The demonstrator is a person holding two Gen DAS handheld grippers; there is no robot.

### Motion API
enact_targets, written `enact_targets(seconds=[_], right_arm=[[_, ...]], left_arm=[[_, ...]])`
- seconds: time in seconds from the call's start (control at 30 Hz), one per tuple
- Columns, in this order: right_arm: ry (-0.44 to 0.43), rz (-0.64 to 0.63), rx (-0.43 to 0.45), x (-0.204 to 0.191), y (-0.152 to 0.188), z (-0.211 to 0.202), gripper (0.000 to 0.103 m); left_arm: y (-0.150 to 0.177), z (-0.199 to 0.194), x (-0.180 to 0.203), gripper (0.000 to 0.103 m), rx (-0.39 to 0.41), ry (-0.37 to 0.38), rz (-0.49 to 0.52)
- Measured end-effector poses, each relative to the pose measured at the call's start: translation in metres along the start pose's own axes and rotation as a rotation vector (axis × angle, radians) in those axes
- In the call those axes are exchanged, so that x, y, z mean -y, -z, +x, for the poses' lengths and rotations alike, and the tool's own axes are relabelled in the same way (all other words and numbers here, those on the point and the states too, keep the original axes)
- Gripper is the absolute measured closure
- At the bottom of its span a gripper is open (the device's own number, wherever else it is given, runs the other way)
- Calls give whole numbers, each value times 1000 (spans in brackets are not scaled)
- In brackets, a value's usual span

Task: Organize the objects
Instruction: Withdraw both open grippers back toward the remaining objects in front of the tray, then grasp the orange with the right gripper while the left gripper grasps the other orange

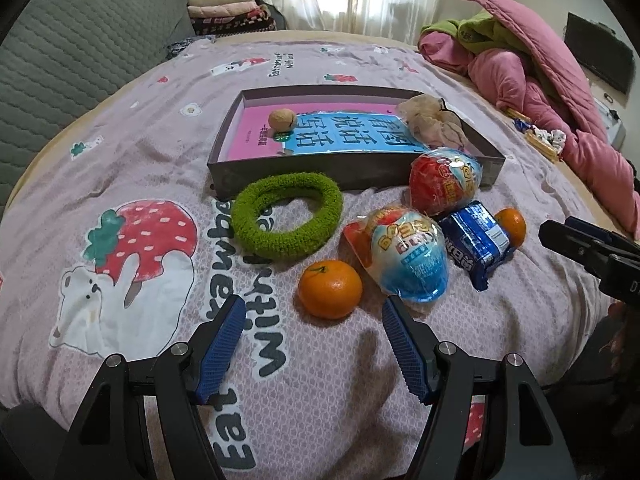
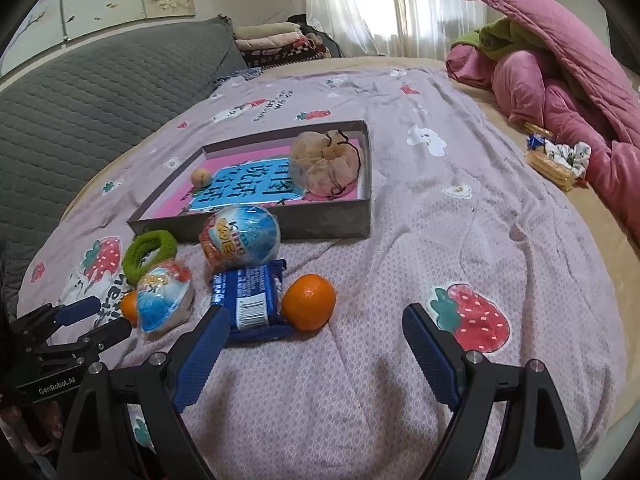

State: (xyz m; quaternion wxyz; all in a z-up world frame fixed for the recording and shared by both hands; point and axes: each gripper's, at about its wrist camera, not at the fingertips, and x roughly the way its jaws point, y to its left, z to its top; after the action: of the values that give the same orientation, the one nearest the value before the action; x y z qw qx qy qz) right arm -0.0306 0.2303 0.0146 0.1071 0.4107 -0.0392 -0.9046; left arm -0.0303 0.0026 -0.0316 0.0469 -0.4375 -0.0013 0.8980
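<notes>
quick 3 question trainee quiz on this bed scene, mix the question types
1. True or false: the walnut lies inside the box.
2. What lies nearest ahead of the left gripper? A) green ring B) orange C) blue packet
3. Fill in: both grippers' jaws are ____ and hold nothing.

Key: 1 true; 2 B; 3 open (the right gripper too).
</notes>
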Motion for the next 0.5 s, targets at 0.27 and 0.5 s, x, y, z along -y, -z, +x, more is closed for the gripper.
enact_targets(seconds=[0.27, 0.5], right_arm=[[18, 27, -37, 5, -8, 16, 17], [22, 57, -74, 3, -15, 33, 24]], left_arm=[[-5, 13, 0, 31, -17, 7, -11], [-9, 24, -1, 31, -31, 24, -25]])
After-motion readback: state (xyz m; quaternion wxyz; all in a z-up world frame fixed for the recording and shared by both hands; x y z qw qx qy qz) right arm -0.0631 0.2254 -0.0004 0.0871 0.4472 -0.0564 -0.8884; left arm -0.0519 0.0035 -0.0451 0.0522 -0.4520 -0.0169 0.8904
